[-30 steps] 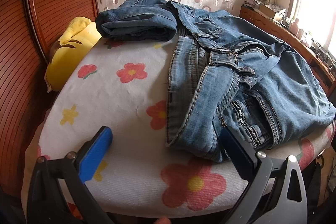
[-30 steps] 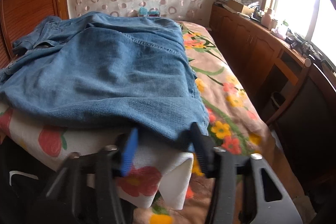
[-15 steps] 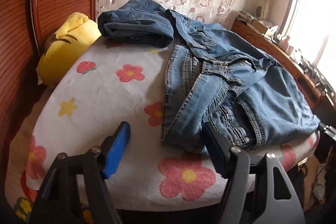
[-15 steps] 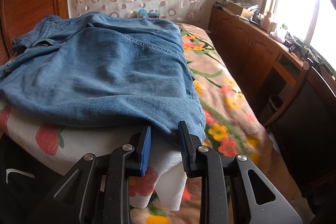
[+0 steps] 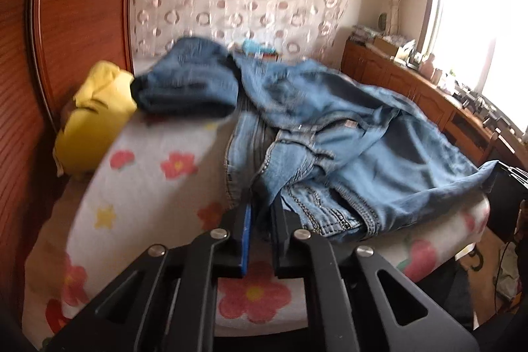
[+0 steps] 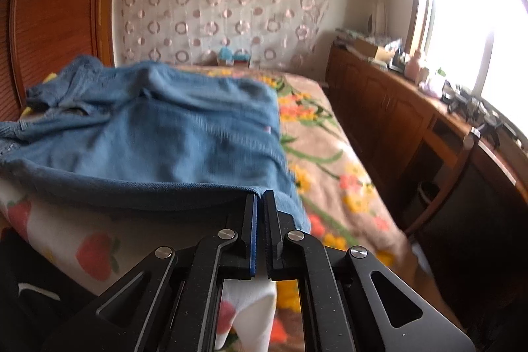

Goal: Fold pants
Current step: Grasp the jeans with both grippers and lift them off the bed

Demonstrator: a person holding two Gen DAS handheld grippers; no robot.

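Observation:
Light blue jeans (image 5: 363, 154) lie crumpled on a white cloth with red flowers (image 5: 148, 187) over the bed. My left gripper (image 5: 262, 210) is shut on the waistband edge of the jeans at the near side and lifts it a little. In the right wrist view the same jeans (image 6: 184, 134) spread across the cloth, and my right gripper (image 6: 260, 197) is shut on their near hem corner, pulled taut and raised off the cloth.
A darker folded pair of jeans (image 5: 188, 84) lies at the back, by a yellow cushion (image 5: 92, 114) and a wooden headboard (image 5: 76, 5). A flowered bedspread (image 6: 330, 160) runs to the right. A wooden cabinet (image 6: 412, 121) with clutter lines the window wall.
Both grippers went from open to shut on the jeans. The left took the waistband, the right the hem corner. Both have lifted the fabric and the views have risen.

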